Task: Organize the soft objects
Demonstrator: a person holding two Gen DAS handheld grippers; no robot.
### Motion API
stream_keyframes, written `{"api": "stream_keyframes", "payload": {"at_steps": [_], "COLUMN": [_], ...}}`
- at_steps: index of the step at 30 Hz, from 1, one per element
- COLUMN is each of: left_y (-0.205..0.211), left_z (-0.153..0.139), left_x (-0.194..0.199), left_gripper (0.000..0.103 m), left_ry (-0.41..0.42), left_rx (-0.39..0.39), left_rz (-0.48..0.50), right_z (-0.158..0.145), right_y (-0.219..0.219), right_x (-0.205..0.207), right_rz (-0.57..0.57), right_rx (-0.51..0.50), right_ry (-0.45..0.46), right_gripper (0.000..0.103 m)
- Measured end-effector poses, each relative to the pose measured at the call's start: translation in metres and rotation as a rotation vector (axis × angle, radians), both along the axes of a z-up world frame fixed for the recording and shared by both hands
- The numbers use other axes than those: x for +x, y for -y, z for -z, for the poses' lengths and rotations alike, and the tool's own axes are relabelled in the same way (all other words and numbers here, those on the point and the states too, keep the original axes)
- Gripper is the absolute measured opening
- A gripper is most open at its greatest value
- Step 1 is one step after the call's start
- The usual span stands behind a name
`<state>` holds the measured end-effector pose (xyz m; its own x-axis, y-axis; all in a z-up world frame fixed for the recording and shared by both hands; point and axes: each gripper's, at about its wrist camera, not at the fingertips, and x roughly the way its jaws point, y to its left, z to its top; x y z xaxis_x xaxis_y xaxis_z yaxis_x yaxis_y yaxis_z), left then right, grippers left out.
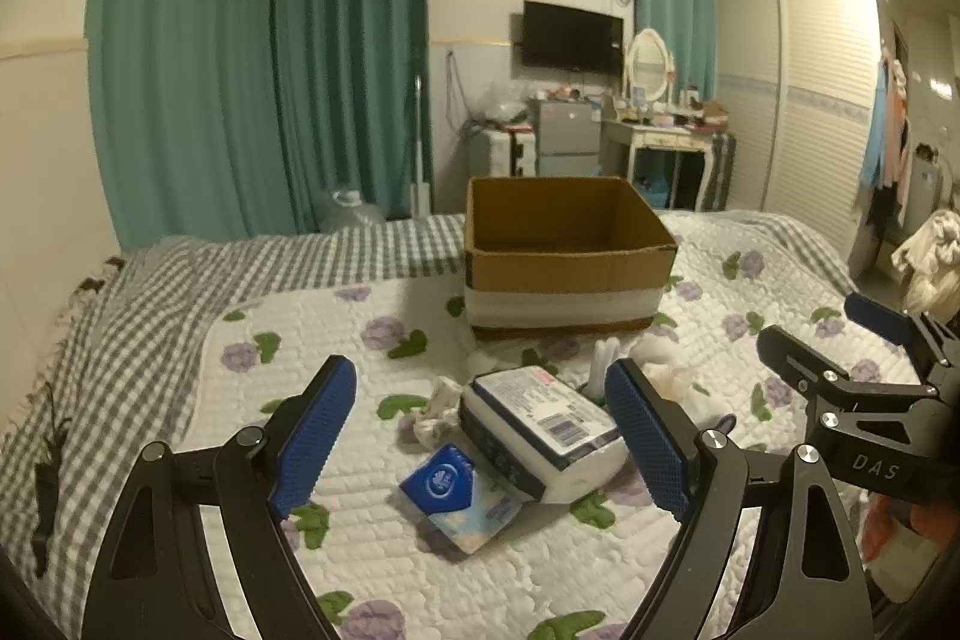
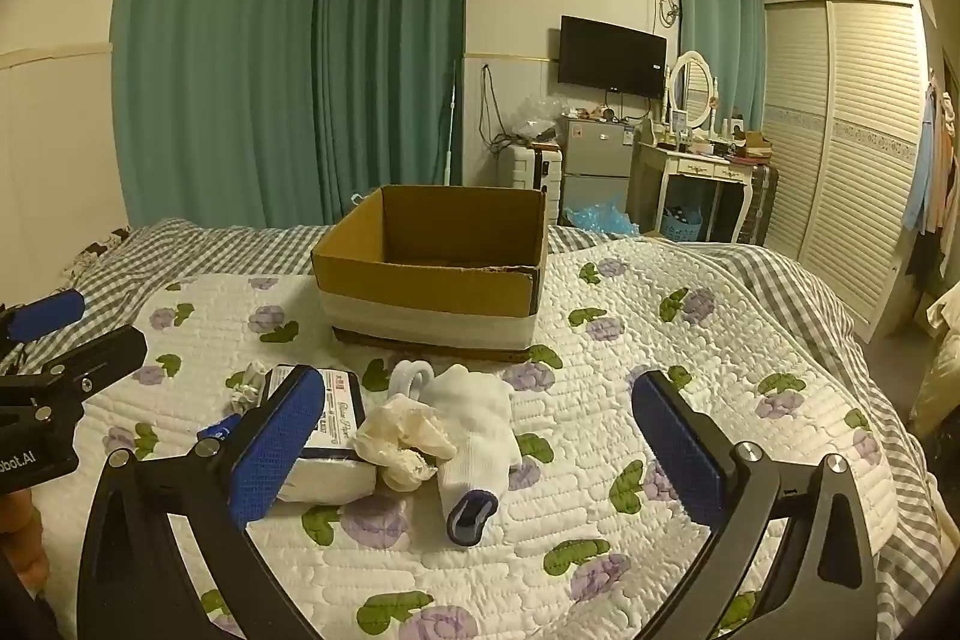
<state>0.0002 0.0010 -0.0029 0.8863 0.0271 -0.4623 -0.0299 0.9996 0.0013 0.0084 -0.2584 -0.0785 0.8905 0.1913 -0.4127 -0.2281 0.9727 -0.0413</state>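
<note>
An open cardboard box (image 1: 564, 250) stands on the bed; it also shows in the right wrist view (image 2: 432, 274). In front of it lie a white tissue pack (image 1: 540, 430), a small blue tissue packet (image 1: 447, 484), a crumpled cloth (image 1: 435, 412), a white sock with a dark toe (image 2: 474, 442) and a cream cloth (image 2: 402, 436). My left gripper (image 1: 480, 436) is open and empty, just short of the tissue pack. My right gripper (image 2: 480, 442) is open and empty, with the sock lying between its fingers; it shows at the right edge of the left wrist view (image 1: 840, 340).
The bed has a white floral quilt (image 2: 660, 400) over a grey checked sheet (image 1: 180, 280). Beyond the bed stand teal curtains (image 1: 258, 58), a small fridge (image 1: 567, 136), a dressing table (image 2: 696, 172) and a wardrobe (image 2: 852, 130).
</note>
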Motion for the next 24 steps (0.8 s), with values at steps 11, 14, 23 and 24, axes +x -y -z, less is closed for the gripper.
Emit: {"api": "stream_keyframes", "payload": {"at_steps": [11, 14, 23, 24], "left_y": [-0.002, -0.0021, -0.0026, -0.0023], "left_z": [-0.0002, -0.0003, 0.001, 0.0011], "left_x": [0.0001, 0.0001, 0.0003, 0.0002], "left_gripper": [0.086, 0.087, 0.087, 0.086], "left_ry": [-0.003, -0.003, -0.008, -0.008], "left_rx": [-0.004, -0.004, -0.005, -0.004], "left_rz": [-0.003, -0.003, -0.004, -0.004], "right_z": [0.0012, 0.0014, 0.0026, 0.0023], "right_y": [-0.0002, 0.0, 0.0004, 0.0], "right_x": [-0.0002, -0.0003, -0.0003, -0.0001], "right_rz": [0.0, 0.0, 0.001, 0.001], "right_rx": [-0.002, -0.003, -0.004, -0.005], "right_ry": [-0.002, -0.002, -0.004, -0.004], "right_gripper": [0.103, 0.103, 0.103, 0.103]}}
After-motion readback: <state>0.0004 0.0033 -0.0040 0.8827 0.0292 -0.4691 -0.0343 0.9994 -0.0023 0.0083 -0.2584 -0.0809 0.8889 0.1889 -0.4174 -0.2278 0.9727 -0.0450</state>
